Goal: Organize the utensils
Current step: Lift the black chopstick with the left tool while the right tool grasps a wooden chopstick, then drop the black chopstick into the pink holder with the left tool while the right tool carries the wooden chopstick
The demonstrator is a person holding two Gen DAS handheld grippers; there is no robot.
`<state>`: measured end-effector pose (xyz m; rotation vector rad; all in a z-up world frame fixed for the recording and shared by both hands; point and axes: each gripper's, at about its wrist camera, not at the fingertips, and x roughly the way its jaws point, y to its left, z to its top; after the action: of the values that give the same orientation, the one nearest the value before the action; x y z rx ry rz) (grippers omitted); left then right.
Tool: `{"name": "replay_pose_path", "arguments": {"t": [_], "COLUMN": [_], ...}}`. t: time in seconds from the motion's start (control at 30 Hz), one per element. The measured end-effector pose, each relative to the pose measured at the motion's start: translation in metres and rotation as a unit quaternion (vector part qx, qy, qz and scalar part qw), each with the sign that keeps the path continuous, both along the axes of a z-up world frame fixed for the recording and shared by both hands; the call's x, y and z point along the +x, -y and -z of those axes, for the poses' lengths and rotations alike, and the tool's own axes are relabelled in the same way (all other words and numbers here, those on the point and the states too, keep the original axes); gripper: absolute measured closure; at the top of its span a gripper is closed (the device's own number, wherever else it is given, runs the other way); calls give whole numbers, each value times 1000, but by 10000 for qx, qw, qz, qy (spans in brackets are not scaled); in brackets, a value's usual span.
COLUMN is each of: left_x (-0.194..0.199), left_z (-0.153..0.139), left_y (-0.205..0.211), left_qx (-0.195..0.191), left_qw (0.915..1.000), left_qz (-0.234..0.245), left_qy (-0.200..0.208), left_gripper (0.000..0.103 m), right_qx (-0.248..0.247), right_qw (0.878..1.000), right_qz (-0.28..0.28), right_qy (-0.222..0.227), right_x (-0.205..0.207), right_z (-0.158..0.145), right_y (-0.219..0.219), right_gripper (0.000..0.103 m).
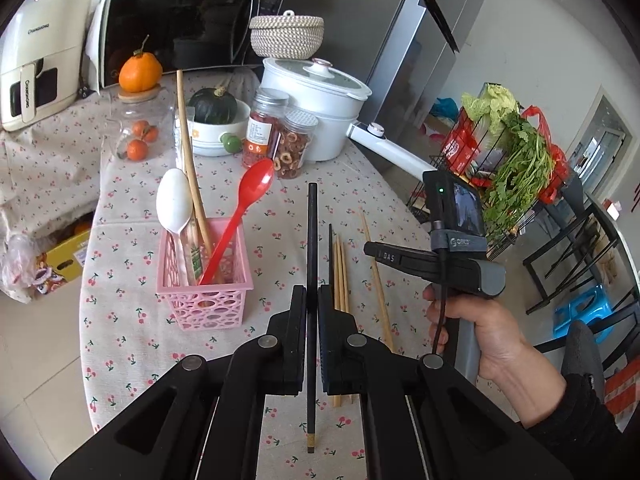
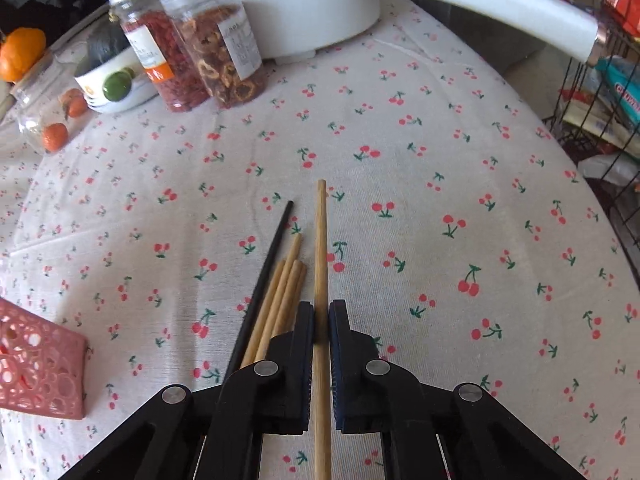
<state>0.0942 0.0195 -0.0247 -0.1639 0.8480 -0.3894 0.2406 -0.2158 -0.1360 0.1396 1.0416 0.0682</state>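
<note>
L claw (image 1: 312,304) clamped on black chopstick (image 1: 312,240), long axis fwd along fingers; pink basket (image 1: 204,292) lies fwd-left, nearer it. R claw (image 2: 321,320) nipped on wood chopstick (image 2: 321,248) over bench (image 2: 440,184).

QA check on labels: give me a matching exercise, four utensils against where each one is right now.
Things:
1. black chopstick
2. red spoon
3. single wooden chopstick
4. bundle of wooden chopsticks

Places:
A. lying loose on the tablecloth
B. clamped in the right gripper
C. clamped in the left gripper
D. standing in the pink basket

Pairs: 1-C, 2-D, 3-B, 4-A
</note>
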Motion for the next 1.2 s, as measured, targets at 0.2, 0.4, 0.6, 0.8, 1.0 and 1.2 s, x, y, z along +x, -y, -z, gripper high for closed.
{"name": "replay_pose_path", "arguments": {"t": [0.2, 0.4, 0.6, 0.8, 1.0, 1.2], "left_x": [-14, -28, -46, -56, -52, -38], "left_z": [-19, -35, -66, -94, -107, -107], "left_y": [-10, -19, -31, -54, -74, -79], "left_qx": [-36, -138, -330, -544, -443, -307], "left_qw": [9994, 9982, 9930, 9821, 9680, 9564], "left_qz": [-105, -162, -266, -669, -1227, -1610], "left_qy": [337, 564, 1104, 1676, 2144, 2416], "left_gripper": [98, 98, 98, 98, 98, 98], "right_qx": [409, 681, 977, 1182, 1344, 1502], "right_qw": [9964, 9926, 9822, 9692, 9594, 9551], "right_qz": [-238, -235, -355, -480, -590, -662], "right_qy": [701, 977, 1564, 2106, 2408, 2468], "right_x": [-44, -73, -109, -125, -127, -118], "right_z": [-57, -82, -124, -159, -177, -179], "right_y": [7, 18, 25, 20, 6, -17], "right_gripper": [97, 97, 97, 97, 97, 97]}}
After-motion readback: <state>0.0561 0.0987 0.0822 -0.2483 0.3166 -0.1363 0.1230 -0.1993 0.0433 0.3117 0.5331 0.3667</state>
